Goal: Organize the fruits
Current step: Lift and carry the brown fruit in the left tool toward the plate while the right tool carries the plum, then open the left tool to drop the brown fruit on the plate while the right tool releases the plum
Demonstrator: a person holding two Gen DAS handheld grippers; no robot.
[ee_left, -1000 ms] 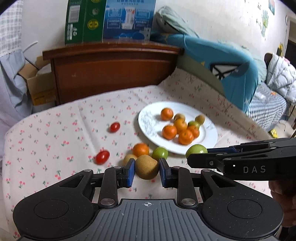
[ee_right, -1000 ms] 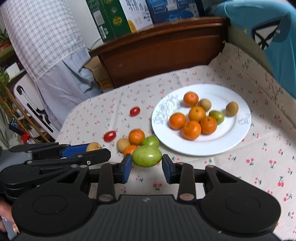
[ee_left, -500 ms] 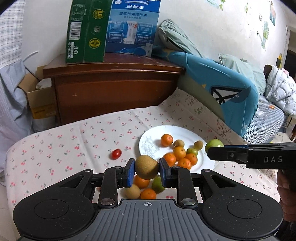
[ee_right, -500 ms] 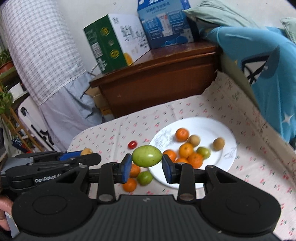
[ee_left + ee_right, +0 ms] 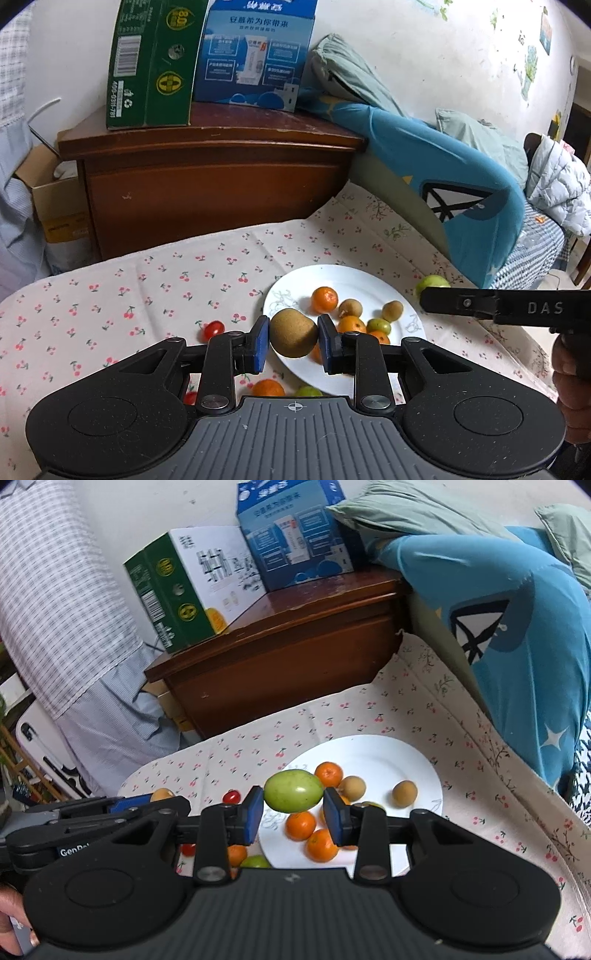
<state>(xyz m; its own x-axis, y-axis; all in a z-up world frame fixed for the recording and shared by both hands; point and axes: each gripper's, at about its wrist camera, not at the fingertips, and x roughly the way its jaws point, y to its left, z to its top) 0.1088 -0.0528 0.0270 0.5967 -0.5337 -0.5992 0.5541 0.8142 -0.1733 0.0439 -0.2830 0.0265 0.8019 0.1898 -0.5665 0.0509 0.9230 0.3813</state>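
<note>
1. The white plate (image 5: pixel 417 771), near the cloth-covered worktop's (image 5: pixel 110 295) far right corner, already holds oranges and small fruits.
2. Right gripper (image 5: pixel 293 810) clamps a green fruit (image 5: pixel 293 791) – airborne, unplaced.
3. Left gripper (image 5: pixel 291 343) pinches a brown pear (image 5: pixel 293 333), likewise.
4. Loose fruits (image 5: pixel 267 388) remain near the near edge.

A brown wooden cabinet (image 5: pixel 207 184) stands against the white wall (image 5: pixel 424 55) at far; two cartons (image 5: pixel 210 55) rest on top.
</note>
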